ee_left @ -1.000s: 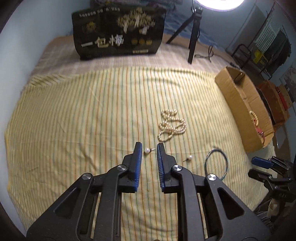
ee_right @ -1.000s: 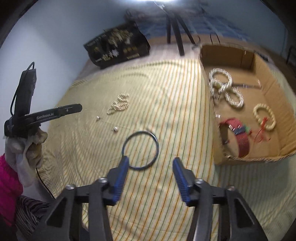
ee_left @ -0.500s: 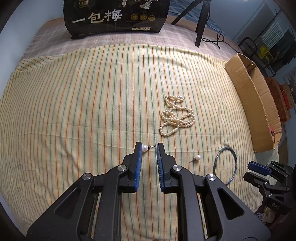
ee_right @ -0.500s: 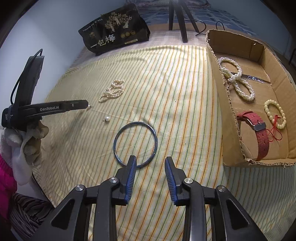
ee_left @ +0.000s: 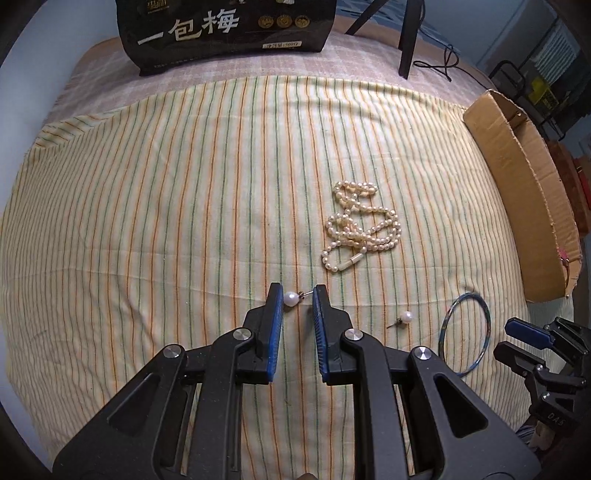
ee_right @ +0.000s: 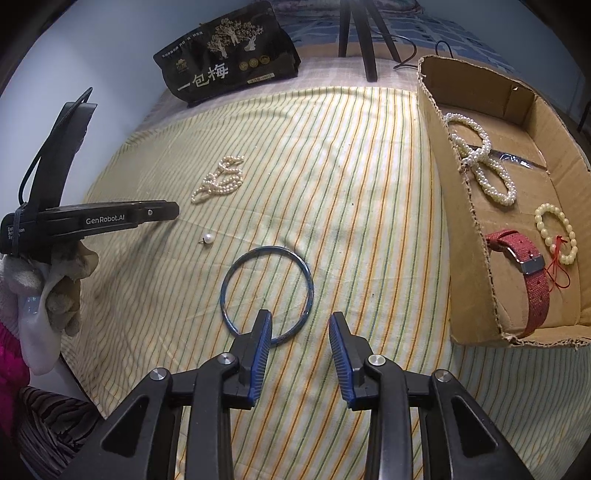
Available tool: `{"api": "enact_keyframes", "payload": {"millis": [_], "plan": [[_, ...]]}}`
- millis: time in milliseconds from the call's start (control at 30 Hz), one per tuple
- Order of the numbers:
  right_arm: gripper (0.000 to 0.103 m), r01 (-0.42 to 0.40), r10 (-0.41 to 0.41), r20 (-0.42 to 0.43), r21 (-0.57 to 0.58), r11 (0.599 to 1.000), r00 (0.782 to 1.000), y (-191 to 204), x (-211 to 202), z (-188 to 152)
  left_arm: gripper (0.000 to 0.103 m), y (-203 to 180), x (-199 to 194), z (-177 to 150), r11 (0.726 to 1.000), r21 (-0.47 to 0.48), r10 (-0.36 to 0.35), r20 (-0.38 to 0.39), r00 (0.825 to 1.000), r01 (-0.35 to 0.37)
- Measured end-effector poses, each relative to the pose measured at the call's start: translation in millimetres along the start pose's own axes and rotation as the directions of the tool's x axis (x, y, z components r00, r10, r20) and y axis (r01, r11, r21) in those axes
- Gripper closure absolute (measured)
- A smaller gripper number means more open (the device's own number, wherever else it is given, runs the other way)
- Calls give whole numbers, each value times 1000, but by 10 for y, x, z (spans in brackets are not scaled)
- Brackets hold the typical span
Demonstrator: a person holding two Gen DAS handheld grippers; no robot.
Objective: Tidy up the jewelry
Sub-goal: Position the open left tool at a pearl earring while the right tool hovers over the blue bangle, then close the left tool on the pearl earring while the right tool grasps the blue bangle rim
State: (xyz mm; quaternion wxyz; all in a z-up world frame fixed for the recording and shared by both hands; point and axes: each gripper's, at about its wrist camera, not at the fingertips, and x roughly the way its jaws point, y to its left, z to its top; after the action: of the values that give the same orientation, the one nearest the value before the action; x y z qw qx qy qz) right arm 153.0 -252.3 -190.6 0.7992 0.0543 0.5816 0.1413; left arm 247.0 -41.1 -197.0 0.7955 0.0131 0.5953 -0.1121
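A pearl stud earring (ee_left: pixel 290 298) lies on the striped cloth between the fingertips of my left gripper (ee_left: pixel 297 292). The pearl sits against the left pad, and the post stops just short of the right one, so the gripper is open. A second earring (ee_left: pixel 404 317) and a pearl necklace (ee_left: pixel 360 229) lie beyond. My right gripper (ee_right: pixel 300 318) stands open over the near rim of the blue bangle (ee_right: pixel 311 291). Its left finger covers part of the rim and its right finger is outside the ring. Seen from the right wrist, the left gripper (ee_right: pixel 173 212) hides the first earring.
A cardboard box (ee_right: pixel 465 206) at the right holds pearl bracelets (ee_right: pixel 480 162), a cream bead bracelet (ee_right: pixel 554 236) and a red watch strap (ee_right: pixel 532 280). A black bag (ee_left: pixel 229 33) and tripod legs (ee_right: pixel 365 37) stand at the back. A gloved hand (ee_right: pixel 55 280) holds the left gripper.
Both grippers have come down closer to the cloth. The earring now looks larger between the left fingertips. The right jaws have narrowed and now sit at the bangle's near rim.
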Motion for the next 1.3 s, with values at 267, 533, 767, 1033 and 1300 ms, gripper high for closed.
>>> {"api": "enact_keyframes", "payload": {"millis": [267, 533, 767, 1033, 1300], "plan": [[70, 4, -4, -16, -13, 1000, 1000, 40, 97, 4, 88, -5, 50, 63, 1000, -16, 9, 0, 1000, -9], [71, 8, -8, -22, -8, 1000, 1000, 42, 195, 58, 88, -29, 103, 89, 1000, -17, 14, -4, 1000, -14], [89, 41, -42, -20, -30, 999, 999, 94, 272, 82, 88, -51, 99, 78, 1000, -6, 30, 1, 1000, -30], [102, 38, -37, 15, -53, 998, 999, 182, 260, 104, 94, -60, 60, 57, 999, -4, 41, 14, 999, -41], [102, 30, -25, 68, -65, 997, 997, 248, 117, 129, 94, -2, -39, 62, 999, -26, 33, 36, 999, -32]]}}
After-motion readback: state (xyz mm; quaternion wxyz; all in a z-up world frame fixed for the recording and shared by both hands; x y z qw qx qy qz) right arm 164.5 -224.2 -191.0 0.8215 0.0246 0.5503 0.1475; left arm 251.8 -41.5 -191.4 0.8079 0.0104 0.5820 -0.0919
